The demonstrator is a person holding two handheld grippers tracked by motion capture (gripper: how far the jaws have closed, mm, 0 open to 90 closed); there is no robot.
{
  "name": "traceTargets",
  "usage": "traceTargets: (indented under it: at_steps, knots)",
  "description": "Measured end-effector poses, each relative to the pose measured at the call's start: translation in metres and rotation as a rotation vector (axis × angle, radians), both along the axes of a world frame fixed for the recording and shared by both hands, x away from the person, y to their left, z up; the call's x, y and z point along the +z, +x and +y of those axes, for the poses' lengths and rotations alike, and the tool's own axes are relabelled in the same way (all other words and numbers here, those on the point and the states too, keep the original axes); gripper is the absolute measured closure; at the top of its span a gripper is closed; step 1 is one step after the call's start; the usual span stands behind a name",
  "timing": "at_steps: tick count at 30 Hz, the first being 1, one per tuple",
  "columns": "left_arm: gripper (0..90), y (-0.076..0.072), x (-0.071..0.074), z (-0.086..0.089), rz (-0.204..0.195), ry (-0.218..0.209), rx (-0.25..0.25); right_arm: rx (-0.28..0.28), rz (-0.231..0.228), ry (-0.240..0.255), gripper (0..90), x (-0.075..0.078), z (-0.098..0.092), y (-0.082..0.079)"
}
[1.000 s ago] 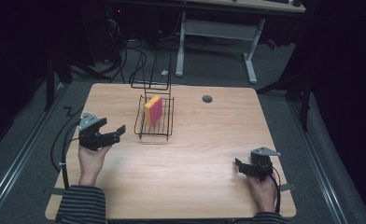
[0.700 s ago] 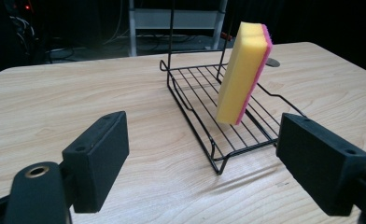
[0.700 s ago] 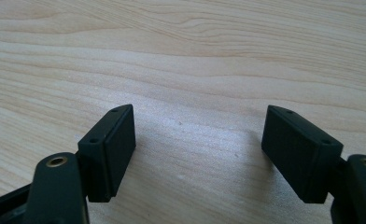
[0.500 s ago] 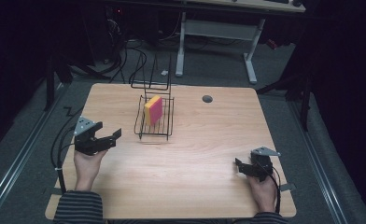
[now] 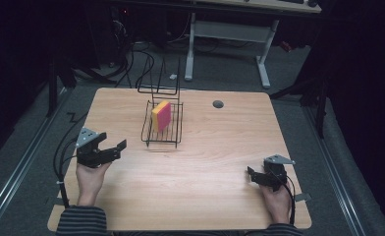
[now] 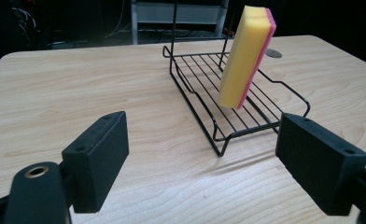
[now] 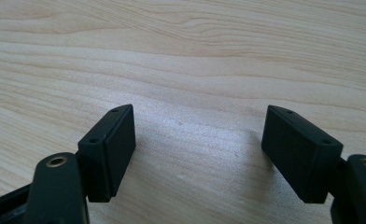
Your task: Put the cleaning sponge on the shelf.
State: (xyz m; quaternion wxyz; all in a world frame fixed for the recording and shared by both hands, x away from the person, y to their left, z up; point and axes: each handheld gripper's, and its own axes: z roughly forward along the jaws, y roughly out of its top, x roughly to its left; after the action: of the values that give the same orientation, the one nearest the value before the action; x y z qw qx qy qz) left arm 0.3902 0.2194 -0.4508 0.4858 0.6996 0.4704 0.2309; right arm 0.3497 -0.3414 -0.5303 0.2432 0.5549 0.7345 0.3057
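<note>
A yellow and pink sponge (image 5: pixel 161 116) (image 6: pixel 246 56) stands on edge in a black wire rack (image 5: pixel 163 130) (image 6: pixel 237 109) at the back middle of the wooden table (image 5: pixel 200 162). My left gripper (image 5: pixel 113 149) (image 6: pixel 202 158) is held open at the table's left, short of the rack, nothing between its jaws. Near the front right edge my right gripper (image 5: pixel 252 175) (image 7: pixel 197 149) rests low over bare wood, open and empty.
A round grommet hole (image 5: pixel 218 104) lies at the back of the table, right of the rack. Beyond the far edge stand a desk frame (image 5: pixel 227 34) and cables on the dark floor. Bare wood lies between the two grippers.
My left gripper has drawn back toward the front left, away from the rack. The right gripper, rack and sponge have stayed put.
</note>
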Motion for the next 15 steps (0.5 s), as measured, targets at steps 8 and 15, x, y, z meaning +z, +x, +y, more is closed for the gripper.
traceTargets:
  at_steps: [8,15]
  knots:
    - [18.0,-0.005,-0.008,0.003,0.022,-0.001,0.006,-0.001,0.0,0.0,26.2,0.0,0.0,0.0]
    - [18.3,-0.007,-0.014,0.004,0.036,-0.005,0.008,0.0,0.0,0.001,26.2,0.0,0.0,0.0]
